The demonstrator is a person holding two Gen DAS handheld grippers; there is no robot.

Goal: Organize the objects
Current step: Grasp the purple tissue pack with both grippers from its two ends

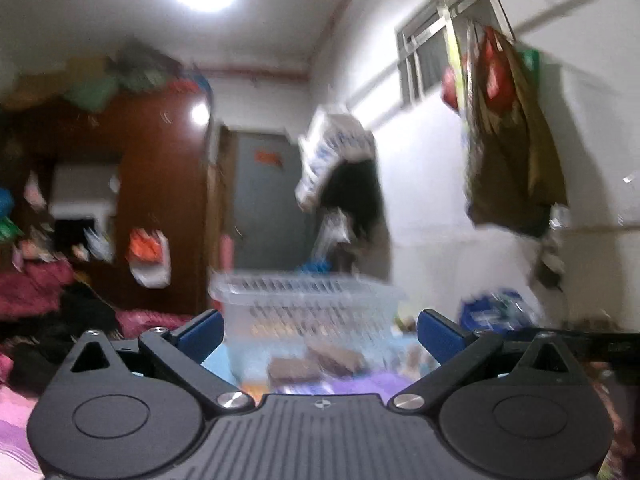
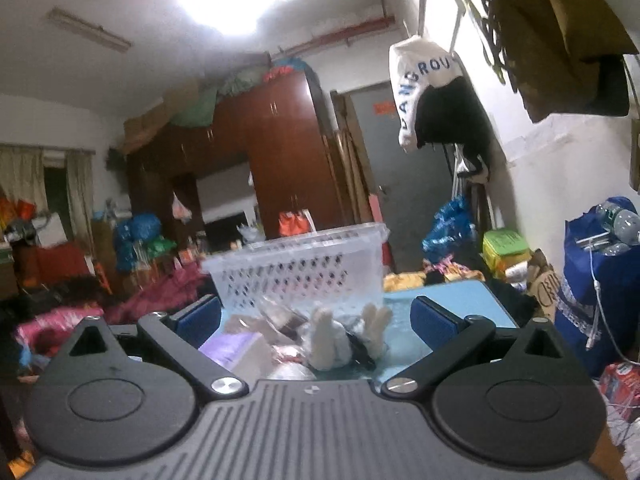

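A clear plastic basket [image 1: 308, 312] with slotted walls stands on a light blue table [image 2: 452, 300]; it also shows in the right wrist view [image 2: 300, 272]. In front of it lie a purple box [image 2: 236, 348], brown packets [image 1: 316, 360] and a white plush toy [image 2: 340, 340] in clear wrapping. My left gripper [image 1: 320, 332] is open and empty, its blue pads [image 1: 202, 332] apart, short of the basket. My right gripper [image 2: 316, 320] is open and empty, just above the plush toy and packets. The left wrist view is blurred.
A dark wooden wardrobe [image 2: 280, 152] and grey door [image 2: 384, 148] stand behind. Bags hang on the right wall [image 1: 512, 140]. A blue bag with bottles [image 2: 600, 264] stands right of the table. Pink bedding and clutter [image 1: 36, 292] lie to the left.
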